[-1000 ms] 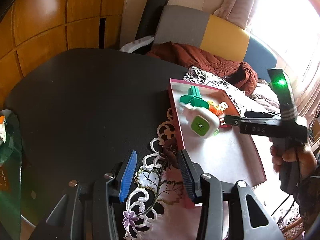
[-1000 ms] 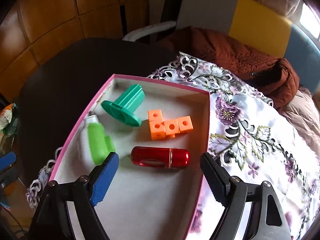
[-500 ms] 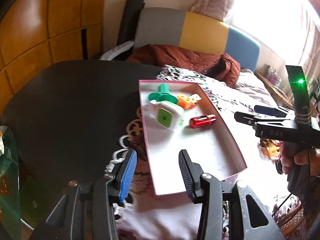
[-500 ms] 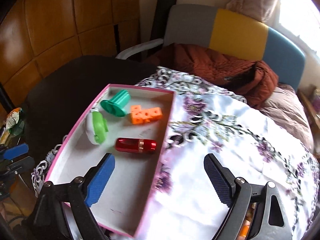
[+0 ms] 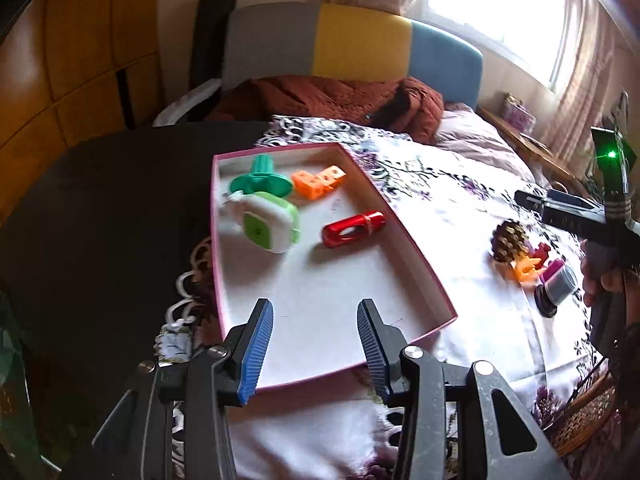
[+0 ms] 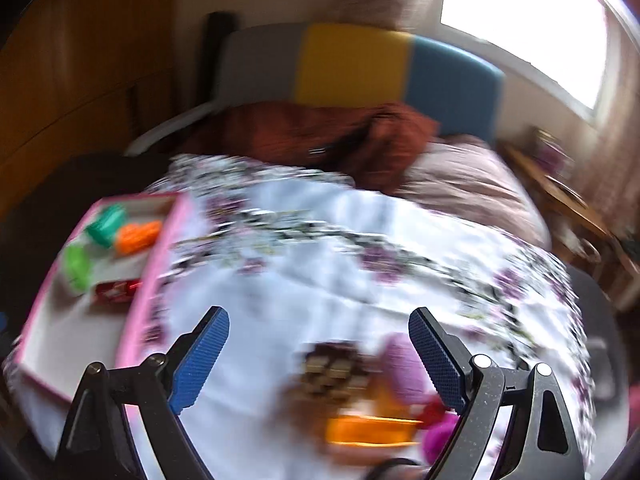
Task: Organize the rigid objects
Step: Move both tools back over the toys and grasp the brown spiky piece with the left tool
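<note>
Risk of a missed or double pick: blurred right-wrist view, with the loose items bunched touching one another, so pads closing there could pinch two or knock one aside. Right gripper [image 6: 318, 360] spread wide and empty, jaws having just been opening, above the brown scaly pinecone-like piece [image 6: 332, 368], orange plastic block [image 6: 370, 430] and magenta cap [image 6: 404, 364], all right of the pink-rimmed shallow cardboard box [image 5: 408, 236]. Left gripper [image 5: 316, 344] partly spread, empty, over the near edge of that box, which contains a red metal cylinder [image 5: 354, 228].

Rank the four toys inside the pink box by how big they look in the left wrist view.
Largest to smallest:
1. white and green square gadget
2. teal flanged piece
3. red cylinder and orange blocks, which look about alike
</note>
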`<state>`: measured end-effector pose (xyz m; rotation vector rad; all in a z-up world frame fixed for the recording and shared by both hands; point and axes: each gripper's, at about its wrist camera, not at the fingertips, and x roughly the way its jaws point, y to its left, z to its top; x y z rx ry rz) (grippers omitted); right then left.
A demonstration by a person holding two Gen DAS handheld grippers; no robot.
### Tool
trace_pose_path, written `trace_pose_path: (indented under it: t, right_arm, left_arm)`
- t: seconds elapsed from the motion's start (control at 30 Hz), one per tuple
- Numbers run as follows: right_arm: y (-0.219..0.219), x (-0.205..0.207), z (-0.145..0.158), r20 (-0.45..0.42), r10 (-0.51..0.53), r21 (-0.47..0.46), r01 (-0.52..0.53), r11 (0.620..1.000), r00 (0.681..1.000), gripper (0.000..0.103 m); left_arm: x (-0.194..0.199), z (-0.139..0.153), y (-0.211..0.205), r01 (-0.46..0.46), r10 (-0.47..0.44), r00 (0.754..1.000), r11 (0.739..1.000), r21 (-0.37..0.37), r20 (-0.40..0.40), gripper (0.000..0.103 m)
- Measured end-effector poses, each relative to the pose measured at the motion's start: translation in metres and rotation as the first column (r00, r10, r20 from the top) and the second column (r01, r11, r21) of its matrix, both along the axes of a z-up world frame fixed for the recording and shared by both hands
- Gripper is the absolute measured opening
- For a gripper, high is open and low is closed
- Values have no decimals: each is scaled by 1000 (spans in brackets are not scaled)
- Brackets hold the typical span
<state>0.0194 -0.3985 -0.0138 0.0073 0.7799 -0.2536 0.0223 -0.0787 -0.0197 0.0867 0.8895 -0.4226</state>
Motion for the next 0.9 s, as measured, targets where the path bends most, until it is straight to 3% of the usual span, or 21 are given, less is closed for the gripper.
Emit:
trace_pose_path:
  t: [0.1,0.17,0.23,0.3,0.57,0.6,0.67,0.8,0.9]
  right_arm:
    - [-44,-13,0,48,-170,51,168,985,984,98]
    - [-74,-23,5,76,-304,118,294,949,950,98]
    - [-97,-35,9,106,-396,211,368,905,912,99]
    - [-111,-45,11,111,-463,244,428,870,879,99]
    - [-130,-64,14,118,-548,339,485,806,828,101]
    - [-134,-65,12,109,-554,360,487,796,826,101]
    - [-136,-67,9,96,-561,386,489,782,822,101]
    - [-141,-68,6,83,-570,423,489,763,817,101]
    - [-143,-69,6,85,-570,434,485,760,817,101]
  left_arm:
    - [-1,1,-13,30,-30,1000,1000,5,-2,44]
    - [-2,1,-27,66,-66,998,998,0,-6,44]
    - [-2,1,-45,111,-111,994,994,-7,-12,44]
    - [-1,1,-65,160,-161,987,987,-25,-24,44]
    - [2,-16,-149,334,-339,936,940,-66,-95,46]
    - [5,-20,-161,348,-355,928,934,-78,-116,48]
    - [10,-25,-177,360,-371,918,928,-95,-143,65]
    - [23,-31,-215,387,-408,898,910,-147,-164,70]
    - [31,-35,-242,412,-436,885,897,-160,-164,80]
